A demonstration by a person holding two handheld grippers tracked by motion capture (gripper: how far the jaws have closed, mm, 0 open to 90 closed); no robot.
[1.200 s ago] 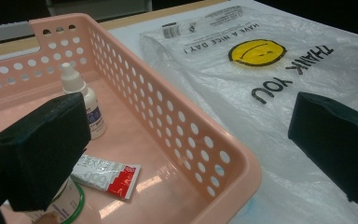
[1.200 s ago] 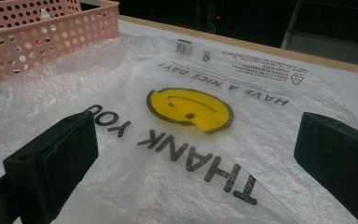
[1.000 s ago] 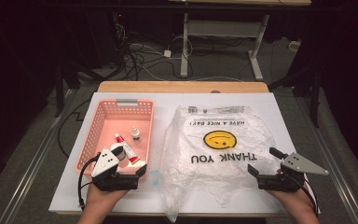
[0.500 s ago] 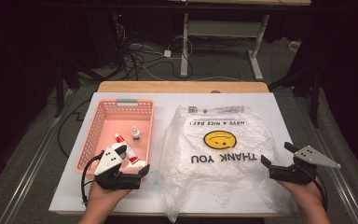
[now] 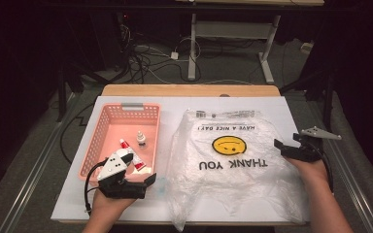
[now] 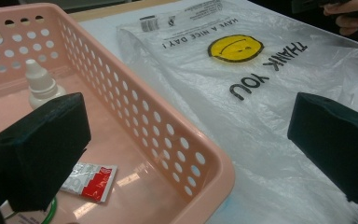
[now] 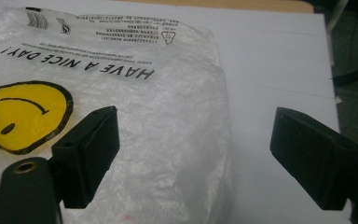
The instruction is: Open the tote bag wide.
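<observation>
We see the left gripper (image 5: 148, 180) held low at the near right corner of the pink basket (image 5: 93, 145), jaws spread wide, nothing between them. In the left gripper view one jaw hangs over the basket floor, the other over the plastic bag (image 6: 270, 107), so the basket's right wall (image 6: 168, 135) runs between them. The right gripper (image 5: 279, 147) sits at the bag's right edge, also wide open and empty; its own view puts one jaw above the bag (image 7: 168, 140) and the other above bare white table (image 7: 279, 70).

The bag (image 5: 233, 165) lies flat and crinkled on the table (image 5: 291, 111), right of the basket, translucent, with a yellow smiley and "THANK YOU / HAVE A NICE DAY!" printed upside down from our side.

The left gripper view shows the white dropper bottle (image 6: 41, 86) upright at the far end and a red-and-white sachet (image 6: 91, 181) flat on the basket floor; the high view gives the bottle (image 5: 141, 140) small and a red-and-white tube (image 5: 128, 153), partly behind the gripper. We can't read the label text. A green ring is cut off at the left gripper view's bottom edge.
</observation>
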